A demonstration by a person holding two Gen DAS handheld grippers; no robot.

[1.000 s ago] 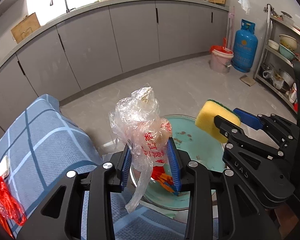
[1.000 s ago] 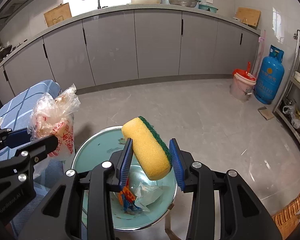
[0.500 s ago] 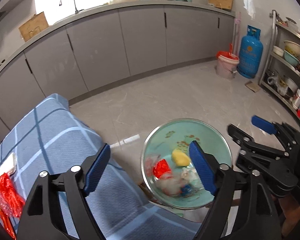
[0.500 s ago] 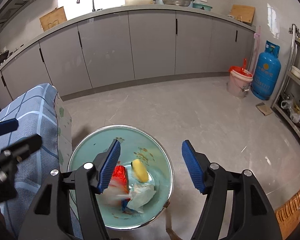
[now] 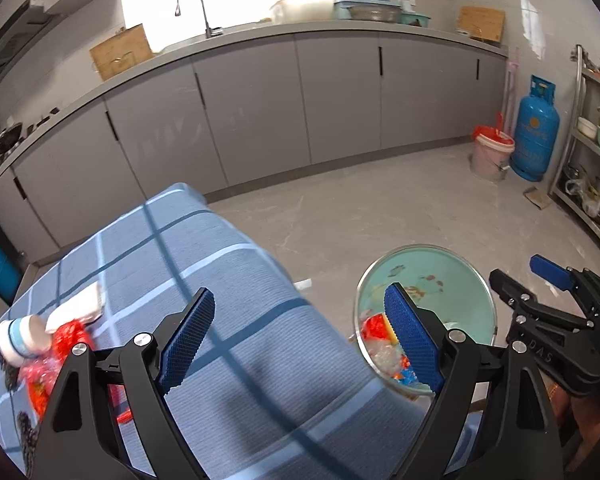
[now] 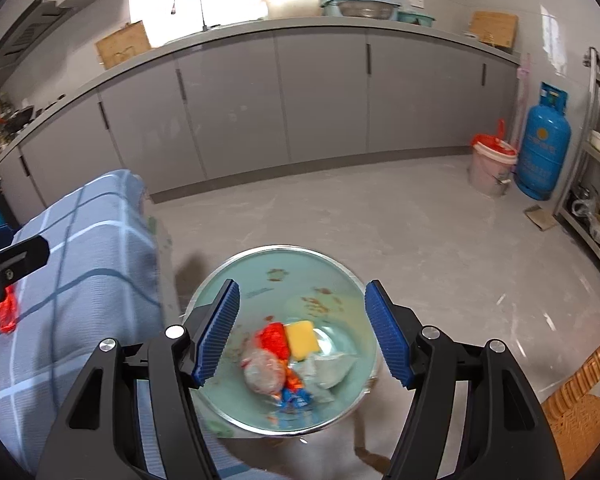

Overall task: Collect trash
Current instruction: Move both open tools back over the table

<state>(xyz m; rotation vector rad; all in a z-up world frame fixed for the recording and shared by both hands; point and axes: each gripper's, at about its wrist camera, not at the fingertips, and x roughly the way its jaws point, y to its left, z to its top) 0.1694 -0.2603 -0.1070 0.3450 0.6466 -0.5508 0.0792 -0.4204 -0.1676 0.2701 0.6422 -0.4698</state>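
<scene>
A turquoise metal bowl [image 6: 276,268] sits low beside the table and holds a yellow sponge [image 6: 300,334], a crumpled clear plastic bag [image 6: 262,372], a red wrapper [image 6: 274,338] and other scraps. My right gripper [image 6: 303,296] hangs open above it, with nothing between the pads. Over the blue checked tablecloth [image 5: 220,260], left of the bowl [image 5: 440,276], the jaws of my left gripper [image 5: 299,296] are opening and nothing is between them. At the cloth's far left lie a tipped white cup [image 5: 22,340], red plastic [image 5: 66,334] and a white piece [image 5: 80,306].
Grey cabinets [image 5: 260,100] with a sink run along the back wall. A pink bucket [image 6: 492,168] and a blue gas cylinder [image 6: 544,148] stand at the right, beside a metal shelf rack [image 5: 592,168]. A wicker basket [image 6: 580,392] is at the lower right.
Both grippers opened. The plastic bag dropped from the left one and the sponge from the right one into the bowl. My left gripper then swung left over the tablecloth.
</scene>
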